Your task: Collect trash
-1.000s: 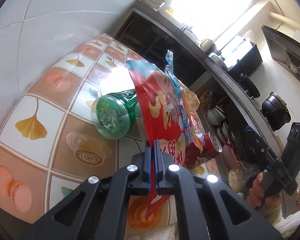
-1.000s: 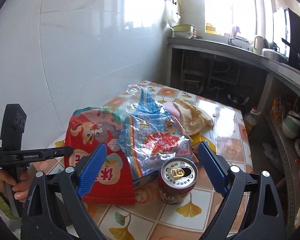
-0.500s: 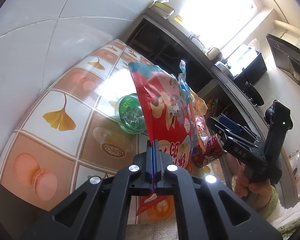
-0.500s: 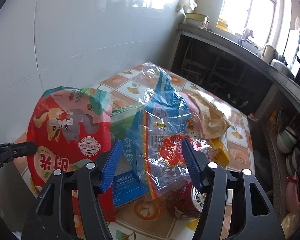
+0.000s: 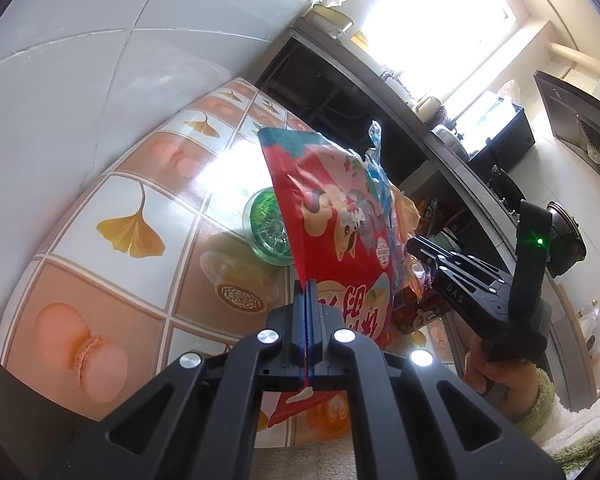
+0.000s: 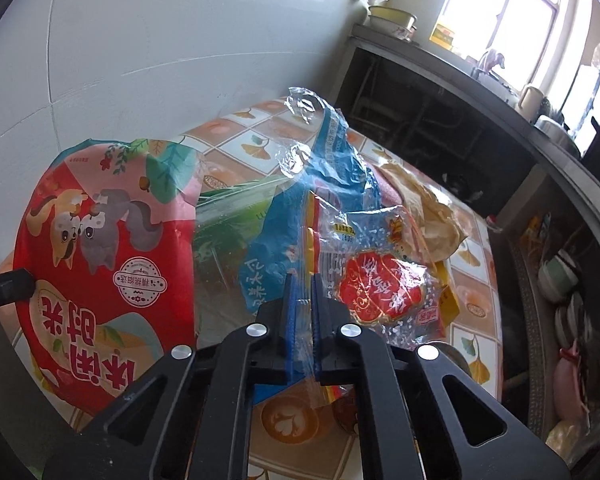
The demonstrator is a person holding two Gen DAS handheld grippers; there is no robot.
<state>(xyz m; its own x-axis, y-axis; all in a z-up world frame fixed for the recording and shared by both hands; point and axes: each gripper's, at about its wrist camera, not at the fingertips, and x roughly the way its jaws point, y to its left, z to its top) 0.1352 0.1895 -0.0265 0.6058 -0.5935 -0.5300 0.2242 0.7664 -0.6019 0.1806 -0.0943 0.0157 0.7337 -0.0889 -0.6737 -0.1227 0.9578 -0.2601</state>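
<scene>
On a tiled counter (image 5: 132,184) patterned with ginkgo leaves and macarons, the left gripper (image 5: 307,300) keeps its jaws clamped on the lower edge of a red snack bag (image 5: 332,216), which stands upright just as it did a second ago. Behind the bag, a green plastic bottle (image 5: 266,228) lies on its side with its base toward the camera; it now shows less of its body than before, the bag covering more of it.

The change is on the right. A second ago the right gripper (image 6: 301,292) hung with its jaws wide apart above a red drink can; its jaws have just been closing and now pinch the crumpled clear and blue plastic wrapper (image 6: 324,184) between the blue pads. The can (image 6: 448,354) has slipped almost wholly out of sight beneath that gripper in the right wrist view, only a sliver of its rim showing, while the left wrist view catches part of its red side (image 5: 416,312) beside the snack bag.

The wrapper rests against the snack bag (image 6: 100,248), with a tan crumpled bag (image 6: 424,212) lying just behind it on the counter. In the left wrist view the right gripper's black body (image 5: 480,280), in a person's hand (image 5: 500,372), has come in close to the pile.
</scene>
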